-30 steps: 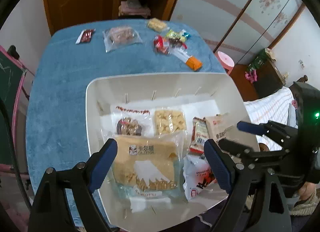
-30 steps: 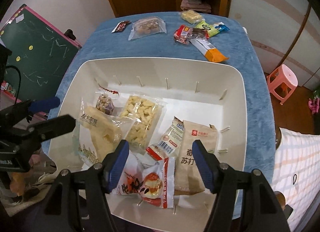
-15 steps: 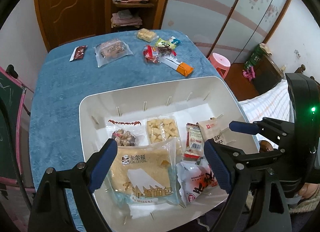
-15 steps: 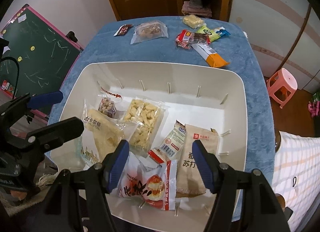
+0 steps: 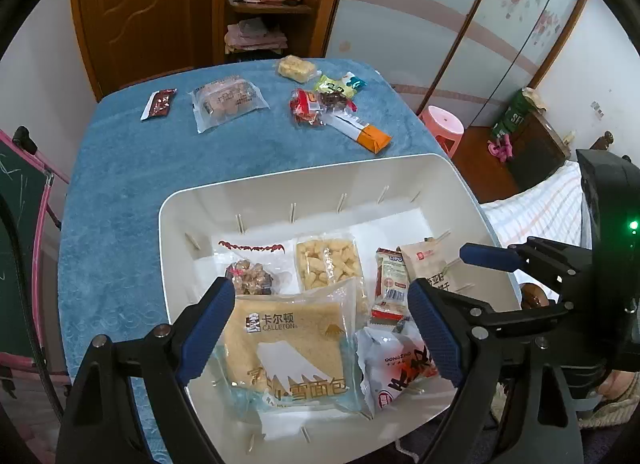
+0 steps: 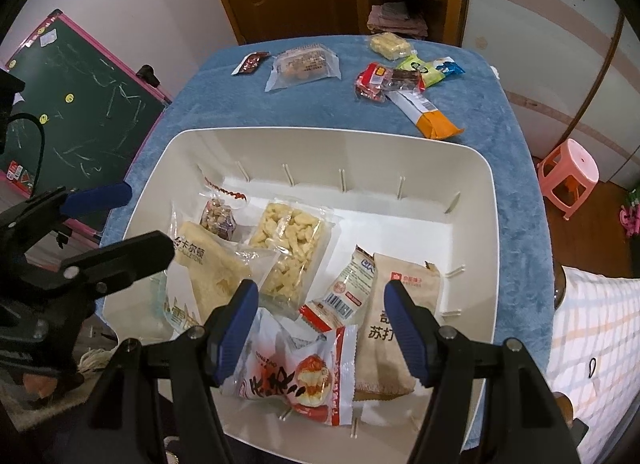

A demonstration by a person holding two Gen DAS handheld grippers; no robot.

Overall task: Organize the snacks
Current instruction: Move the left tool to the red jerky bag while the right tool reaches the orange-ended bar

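My left tongs (image 5: pixel 320 328) stand open and empty above the near left of the white bin (image 5: pixel 176 199), with the bread pack (image 5: pixel 292 348) lying below the gap between the pads and not touched by them. My right tongs (image 6: pixel 318 330) are open and empty too, hanging over the near right of the bin above the red-and-white bun pack (image 6: pixel 304 380), with the brown cracker bag (image 6: pixel 396 304) just right of it. Further in lie a small red-ended wafer pack (image 6: pixel 344 296), a clear pack of pale puffed sticks (image 6: pixel 292 244) and a clear pack of dark nuts (image 6: pixel 218 217); the far half of the bin floor is bare. Beyond the bin, on the blue-covered desk (image 6: pixel 224 103), more snacks wait at the far edge: a small dark red sachet (image 6: pixel 250 62), a clear-wrapped pastry (image 6: pixel 304 65), a yellow cake pack (image 6: pixel 390 44), and a cluster of red, green and blue wrappers (image 6: pixel 400 77) with an orange-ended bar (image 6: pixel 430 115) pointing near and right.
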